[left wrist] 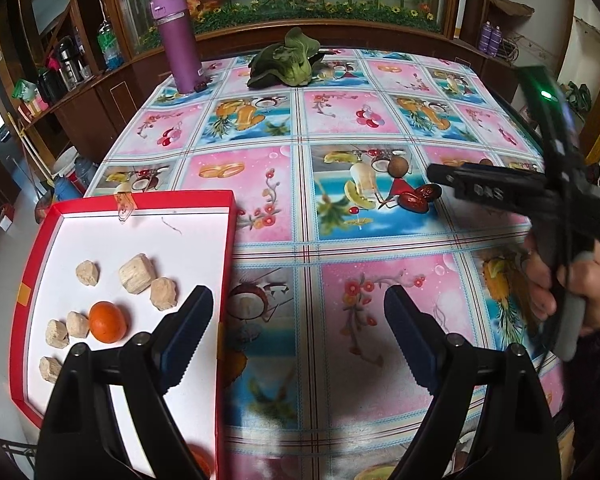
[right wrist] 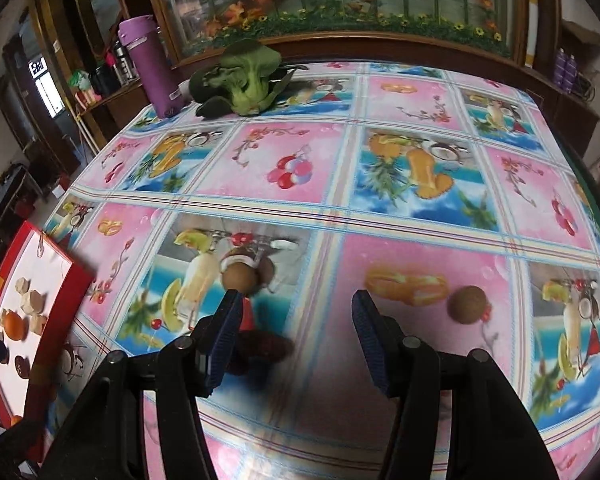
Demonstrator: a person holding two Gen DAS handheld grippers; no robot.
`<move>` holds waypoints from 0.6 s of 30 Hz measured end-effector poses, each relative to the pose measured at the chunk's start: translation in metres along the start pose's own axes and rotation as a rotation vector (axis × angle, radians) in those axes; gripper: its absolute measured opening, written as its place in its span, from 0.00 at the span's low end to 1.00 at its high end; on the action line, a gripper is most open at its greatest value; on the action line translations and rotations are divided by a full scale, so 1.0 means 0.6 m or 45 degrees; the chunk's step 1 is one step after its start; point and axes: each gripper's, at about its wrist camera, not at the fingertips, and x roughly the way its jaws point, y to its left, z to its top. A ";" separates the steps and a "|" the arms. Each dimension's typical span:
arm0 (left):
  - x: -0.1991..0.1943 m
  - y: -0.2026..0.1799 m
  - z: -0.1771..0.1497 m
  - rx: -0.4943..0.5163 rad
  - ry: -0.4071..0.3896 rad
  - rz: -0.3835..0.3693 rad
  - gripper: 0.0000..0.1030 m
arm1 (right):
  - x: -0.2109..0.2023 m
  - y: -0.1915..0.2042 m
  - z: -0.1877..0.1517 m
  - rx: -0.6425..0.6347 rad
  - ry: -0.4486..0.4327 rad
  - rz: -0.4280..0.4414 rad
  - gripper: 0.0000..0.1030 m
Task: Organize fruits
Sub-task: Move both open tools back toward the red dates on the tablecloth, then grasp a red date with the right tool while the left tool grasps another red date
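Observation:
A red-rimmed white tray (left wrist: 231, 240) sits at the table's left edge; it holds an orange (left wrist: 108, 321) and several pale beige chunks (left wrist: 137, 273). My left gripper (left wrist: 298, 320) is open and empty, its left finger over the tray's right rim. Two dark red dates (left wrist: 419, 197) and a brown round fruit (left wrist: 398, 167) lie mid-table. My right gripper (right wrist: 294, 332) is open and empty, low over the table. The dates (right wrist: 260, 350) lie by its left finger, one brown round fruit (right wrist: 242, 276) just ahead, another (right wrist: 467, 304) to its right. The tray (right wrist: 76, 280) shows at far left.
A purple flask (left wrist: 179, 42) and a green leafy vegetable (left wrist: 288, 60) stand at the table's far edge. A wooden cabinet with a glass front runs behind. The right gripper body and hand (left wrist: 540, 200) show in the left wrist view.

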 end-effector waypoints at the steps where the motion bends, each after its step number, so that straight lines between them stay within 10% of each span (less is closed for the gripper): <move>1: -0.001 0.001 -0.001 -0.002 0.000 -0.003 0.85 | 0.001 0.003 0.000 -0.005 -0.002 -0.005 0.55; 11: -0.004 0.008 -0.005 -0.014 0.001 -0.017 0.85 | -0.023 0.026 -0.051 -0.184 0.150 0.075 0.53; 18: -0.001 0.011 -0.007 -0.006 0.004 -0.023 0.85 | -0.080 -0.014 -0.058 -0.141 0.011 0.081 0.53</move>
